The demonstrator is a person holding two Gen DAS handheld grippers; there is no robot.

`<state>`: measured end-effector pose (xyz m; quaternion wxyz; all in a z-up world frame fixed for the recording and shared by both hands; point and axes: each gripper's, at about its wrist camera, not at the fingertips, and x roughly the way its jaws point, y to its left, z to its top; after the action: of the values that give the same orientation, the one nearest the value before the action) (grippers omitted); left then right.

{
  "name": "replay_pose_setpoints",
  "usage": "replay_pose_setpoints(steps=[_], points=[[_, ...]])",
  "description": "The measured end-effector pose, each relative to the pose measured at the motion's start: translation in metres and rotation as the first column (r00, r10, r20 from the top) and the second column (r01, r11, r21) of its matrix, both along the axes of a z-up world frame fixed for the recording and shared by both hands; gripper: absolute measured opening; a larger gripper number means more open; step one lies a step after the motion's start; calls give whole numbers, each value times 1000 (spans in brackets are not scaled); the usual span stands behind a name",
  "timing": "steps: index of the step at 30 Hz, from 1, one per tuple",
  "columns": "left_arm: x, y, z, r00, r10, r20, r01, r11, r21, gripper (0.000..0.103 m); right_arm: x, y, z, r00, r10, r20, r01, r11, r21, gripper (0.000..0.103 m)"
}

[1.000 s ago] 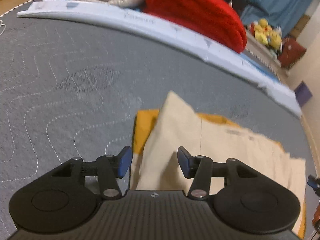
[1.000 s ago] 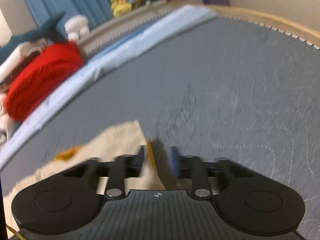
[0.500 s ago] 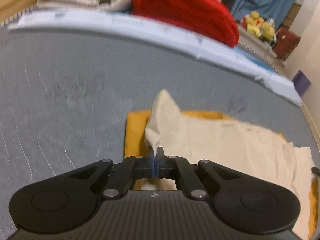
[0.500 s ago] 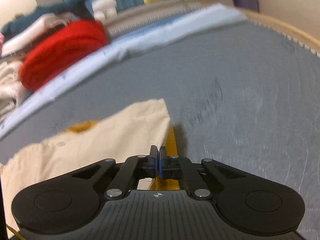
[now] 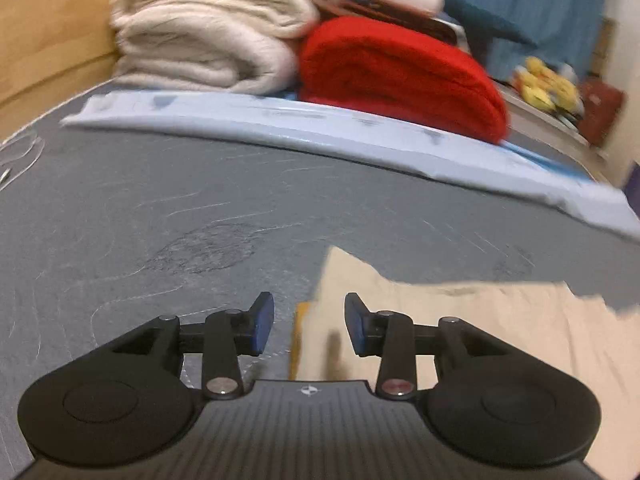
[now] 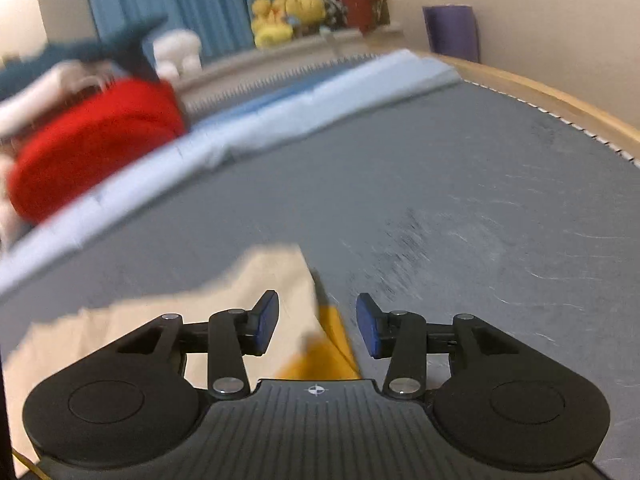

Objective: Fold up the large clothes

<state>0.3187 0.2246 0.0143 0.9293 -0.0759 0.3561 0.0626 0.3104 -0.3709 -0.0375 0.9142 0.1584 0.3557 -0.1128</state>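
A cream garment [image 5: 480, 340] with a yellow layer [image 5: 298, 340] under it lies flat on the grey quilted mattress [image 5: 160, 200]. My left gripper [image 5: 310, 328] hovers over the garment's left corner. Its jaws are opening, and the blue pads stand apart without pressing the cloth. In the right wrist view the same cream garment [image 6: 200, 312] and its yellow edge [image 6: 328, 352] lie under my right gripper [image 6: 318, 324]. Those jaws are opening too, with the right corner seen between them but not gripped.
At the far edge of the mattress lie a folded cream blanket [image 5: 208, 40], a red blanket [image 5: 400, 72] and a pale blue sheet [image 5: 320, 132]. Plush toys [image 6: 288, 16] sit on a ledge. A wooden bed rim [image 6: 540, 96] runs along the right.
Both grippers were shut on the garment's corners half a second ago; both have now let go and opened. The corners lie flat, and both cameras have lifted and tilted up.
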Motion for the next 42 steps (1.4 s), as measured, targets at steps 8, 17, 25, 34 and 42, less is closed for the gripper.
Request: replay_pose_setpoints(steps=[8,17,25,34,42], points=[[-12,-21,-37,945,-251,-212,239,968,-81,42,-21,-2,-36,954,124,-274,-112,992,62,14],[-35,-23,-25,965,-137,-224,153,987,54,35,-50,-1,-6,981,12,-193,-20,999,-40,7],[-79,-75,-48,739,-533,-412,551,830,-85,36,-78,13,14,954,267,-134,-262,963,58,17],[-100,-53,-59,715,-471,-517,539,842,-22,35,-112,13,-30,815,375,-441,-424,906,-13,19],[-134,-53,-32,729,-365,-578,537,829,154,36,-140,27,8,839,264,-475,-448,831,-330,19]])
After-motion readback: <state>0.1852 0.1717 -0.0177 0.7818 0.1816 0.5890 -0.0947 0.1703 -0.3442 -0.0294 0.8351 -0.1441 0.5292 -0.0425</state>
